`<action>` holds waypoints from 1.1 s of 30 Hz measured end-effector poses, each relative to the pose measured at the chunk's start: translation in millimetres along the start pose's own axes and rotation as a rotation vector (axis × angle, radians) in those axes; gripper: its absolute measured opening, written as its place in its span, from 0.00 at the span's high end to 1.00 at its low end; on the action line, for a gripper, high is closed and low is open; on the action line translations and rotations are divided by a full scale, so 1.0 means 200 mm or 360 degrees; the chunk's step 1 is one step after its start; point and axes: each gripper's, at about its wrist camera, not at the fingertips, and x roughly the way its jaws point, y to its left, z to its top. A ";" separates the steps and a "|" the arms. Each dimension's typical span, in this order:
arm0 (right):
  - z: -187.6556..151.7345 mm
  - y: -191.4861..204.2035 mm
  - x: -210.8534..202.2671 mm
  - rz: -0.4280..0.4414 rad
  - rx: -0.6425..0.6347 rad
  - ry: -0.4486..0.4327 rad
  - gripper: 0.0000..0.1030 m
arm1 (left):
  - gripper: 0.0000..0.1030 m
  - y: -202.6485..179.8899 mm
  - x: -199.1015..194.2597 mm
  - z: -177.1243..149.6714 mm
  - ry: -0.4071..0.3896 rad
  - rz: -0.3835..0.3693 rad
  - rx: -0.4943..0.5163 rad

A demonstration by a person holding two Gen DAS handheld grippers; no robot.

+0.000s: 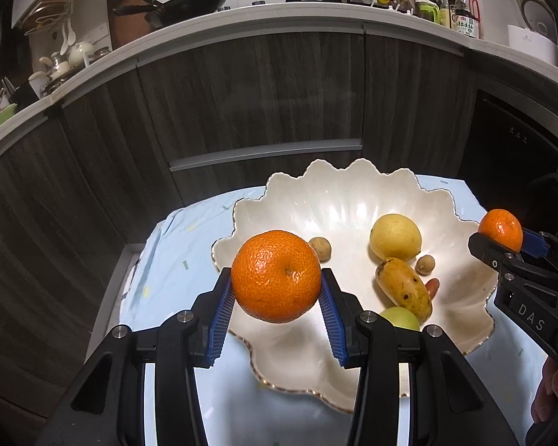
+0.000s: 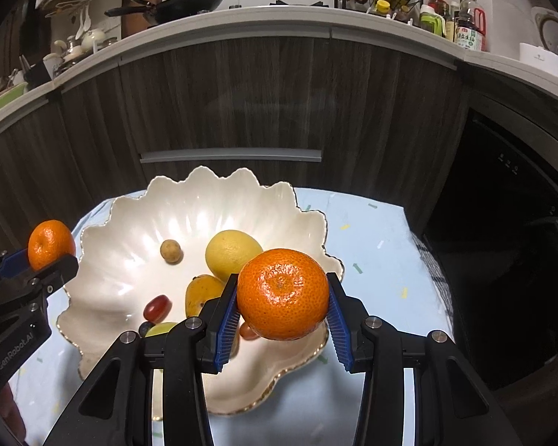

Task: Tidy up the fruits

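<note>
A white scalloped bowl (image 1: 353,193) stands on a light blue cloth; it also shows in the right wrist view (image 2: 130,223). In it lie a lemon (image 1: 395,237), a mango (image 1: 405,286), two small brown fruits (image 1: 320,248), a red grape (image 2: 157,306) and a green fruit (image 1: 400,317). My left gripper (image 1: 276,290) is shut on an orange (image 1: 275,275) above the bowl's left rim. My right gripper (image 2: 282,310) is shut on a second orange (image 2: 282,293) above the bowl's right rim. Each gripper with its orange shows at the edge of the other's view.
The cloth-covered table (image 2: 383,260) ends at dark wood cabinets (image 1: 260,93). Above runs a counter with a wok (image 1: 189,3), bottles (image 1: 461,15) and a rice cooker (image 1: 535,29). A dark appliance (image 2: 502,241) stands at the right.
</note>
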 end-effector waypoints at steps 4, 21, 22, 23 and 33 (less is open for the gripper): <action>0.01 0.00 0.04 0.0013 -0.0011 0.0028 0.57 | 0.57 0.00 0.05 0.01 0.0023 -0.0014 0.0006; 0.03 0.01 0.01 0.0006 0.0018 -0.0015 0.21 | 0.28 0.02 0.04 0.02 0.0025 0.0056 0.0013; 0.03 0.01 0.00 0.0009 0.0020 -0.0021 0.21 | 0.25 0.02 0.03 0.02 0.0021 0.0058 0.0007; 0.03 0.01 -0.01 0.0011 0.0021 -0.0026 0.21 | 0.22 0.02 0.02 0.02 0.0014 0.0061 -0.0001; 0.03 0.02 -0.14 0.0025 0.0045 -0.0083 0.20 | 0.18 0.03 -0.10 0.03 -0.0023 0.0081 -0.0019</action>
